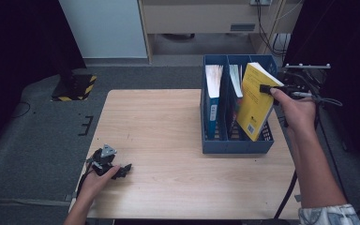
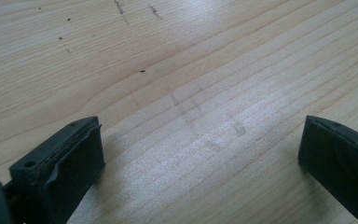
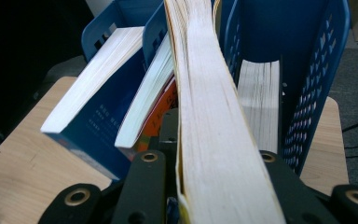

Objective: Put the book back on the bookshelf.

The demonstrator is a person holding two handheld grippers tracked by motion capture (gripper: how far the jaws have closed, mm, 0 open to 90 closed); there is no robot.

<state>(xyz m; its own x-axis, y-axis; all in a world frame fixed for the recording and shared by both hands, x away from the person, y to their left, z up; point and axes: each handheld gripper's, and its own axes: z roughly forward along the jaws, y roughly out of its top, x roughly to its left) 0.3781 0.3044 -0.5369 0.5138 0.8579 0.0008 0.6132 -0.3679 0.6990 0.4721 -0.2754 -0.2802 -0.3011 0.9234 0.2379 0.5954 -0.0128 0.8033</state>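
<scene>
Clamped between the right gripper [image 3: 214, 186] jaws, the yellow book [image 1: 255, 101] hangs tilted over the blue file rack [image 1: 234, 145], its long axis leaning toward the right-hand slot below, while the left gripper [image 1: 115, 171] rests wide open, far off on the table [image 1: 168, 131].

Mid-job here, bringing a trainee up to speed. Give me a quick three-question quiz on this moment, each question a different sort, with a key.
1. True or false: the right gripper is clamped on the yellow book.
2. Which compartment of the blue file rack is the yellow book's lower end in, seen from the high view? A) left B) middle C) right
3. Fill in: the left gripper rests on the wooden table with its jaws ____.

Key
1. True: both jaws press on the book's page edge.
2. C: the book leans tilted in the right compartment, with other books standing in the other slots.
3. Open, with nothing between them.
</scene>
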